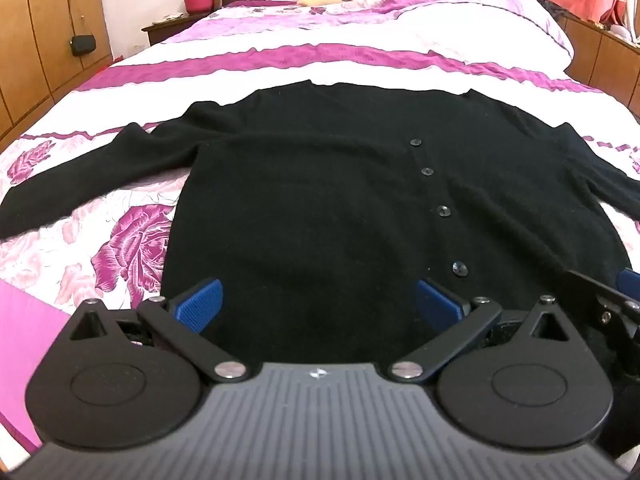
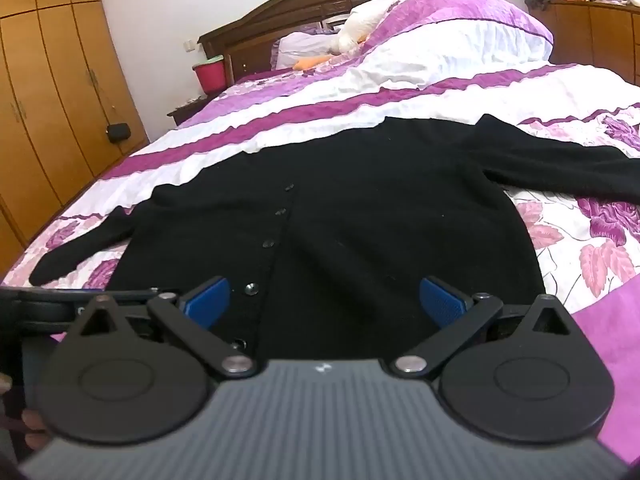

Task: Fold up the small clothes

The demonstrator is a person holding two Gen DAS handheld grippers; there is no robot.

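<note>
Now both the left gripper [image 1: 320, 300] and right gripper [image 2: 324, 300] hang spread wide, gripping nothing, over the black cardigan [image 1: 320, 184] lying flat near the bed's [image 1: 132, 240] foot edge.

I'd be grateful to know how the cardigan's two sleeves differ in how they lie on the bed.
The left sleeve angles down toward the hem, cuff near a large printed rose; the right sleeve stretches straighter out sideways. In the right wrist view, the left sleeve's cuff shows whole while the right sleeve runs out of frame. Both are black, flat and unfolded.
</note>
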